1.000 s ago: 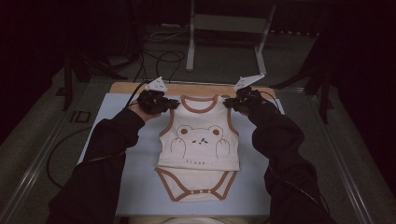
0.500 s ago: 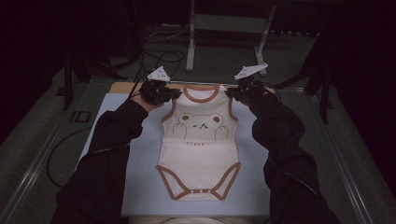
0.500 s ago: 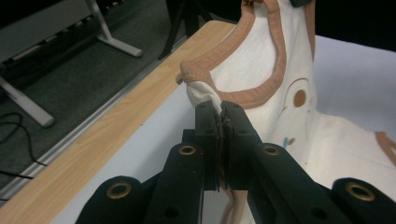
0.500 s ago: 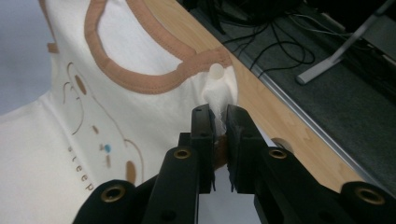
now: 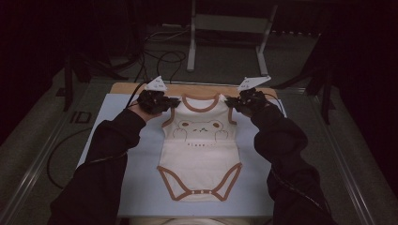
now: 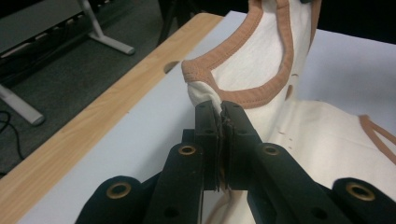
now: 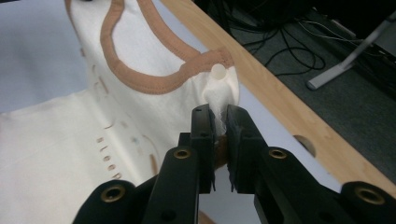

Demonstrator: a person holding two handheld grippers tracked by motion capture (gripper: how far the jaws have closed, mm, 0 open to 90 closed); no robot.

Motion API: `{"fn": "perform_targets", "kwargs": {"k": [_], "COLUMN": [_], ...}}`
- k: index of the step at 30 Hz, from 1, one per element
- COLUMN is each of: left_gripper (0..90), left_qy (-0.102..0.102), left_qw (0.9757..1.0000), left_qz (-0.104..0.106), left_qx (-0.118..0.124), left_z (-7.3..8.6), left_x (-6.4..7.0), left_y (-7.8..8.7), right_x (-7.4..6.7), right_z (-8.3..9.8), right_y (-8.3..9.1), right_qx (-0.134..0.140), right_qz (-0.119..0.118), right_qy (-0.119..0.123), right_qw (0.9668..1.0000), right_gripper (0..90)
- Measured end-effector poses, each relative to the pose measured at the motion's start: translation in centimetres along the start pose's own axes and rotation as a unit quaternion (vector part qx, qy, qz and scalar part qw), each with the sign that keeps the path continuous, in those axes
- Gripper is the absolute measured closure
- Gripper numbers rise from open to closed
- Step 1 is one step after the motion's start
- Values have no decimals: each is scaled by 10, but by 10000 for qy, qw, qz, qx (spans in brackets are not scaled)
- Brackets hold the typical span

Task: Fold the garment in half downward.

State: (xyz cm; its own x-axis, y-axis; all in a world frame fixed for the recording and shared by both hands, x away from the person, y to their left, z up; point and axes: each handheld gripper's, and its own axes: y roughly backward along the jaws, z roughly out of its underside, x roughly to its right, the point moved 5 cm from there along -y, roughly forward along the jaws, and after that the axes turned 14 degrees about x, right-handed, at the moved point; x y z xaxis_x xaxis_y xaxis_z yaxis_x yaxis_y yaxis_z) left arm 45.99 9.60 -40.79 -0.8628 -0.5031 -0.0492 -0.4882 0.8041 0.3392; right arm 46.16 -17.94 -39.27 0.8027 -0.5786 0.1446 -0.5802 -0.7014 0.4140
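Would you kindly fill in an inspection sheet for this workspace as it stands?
Surface: pale blue mat on a wooden table.
Job's things: cream bodysuit with brown trim and a bear print, lying flat, snaps toward the person.
Clutter: nothing seen.
Grippers: left claw shut on one shoulder strap; right claw shut on the other shoulder strap.
Cables: black cables on the floor beyond the table.
Surroundings: dark room, grey floor, metal stand behind.
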Motion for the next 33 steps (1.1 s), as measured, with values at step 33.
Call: {"fn": "perform_targets", "kwargs": {"k": [33], "left_gripper": [867], "left_qy": [-276], "left_qw": [9977], "left_qz": [607], "left_qx": [-119], "left_z": [46], "left_x": [73], "left_y": [21], "right_x": [-71], "right_z": [59], "right_y": [35], "right_qx": [-71], "right_qz": [-531], "right_qy": [-104], "right_qw": [9985], "right_gripper": [826]}}
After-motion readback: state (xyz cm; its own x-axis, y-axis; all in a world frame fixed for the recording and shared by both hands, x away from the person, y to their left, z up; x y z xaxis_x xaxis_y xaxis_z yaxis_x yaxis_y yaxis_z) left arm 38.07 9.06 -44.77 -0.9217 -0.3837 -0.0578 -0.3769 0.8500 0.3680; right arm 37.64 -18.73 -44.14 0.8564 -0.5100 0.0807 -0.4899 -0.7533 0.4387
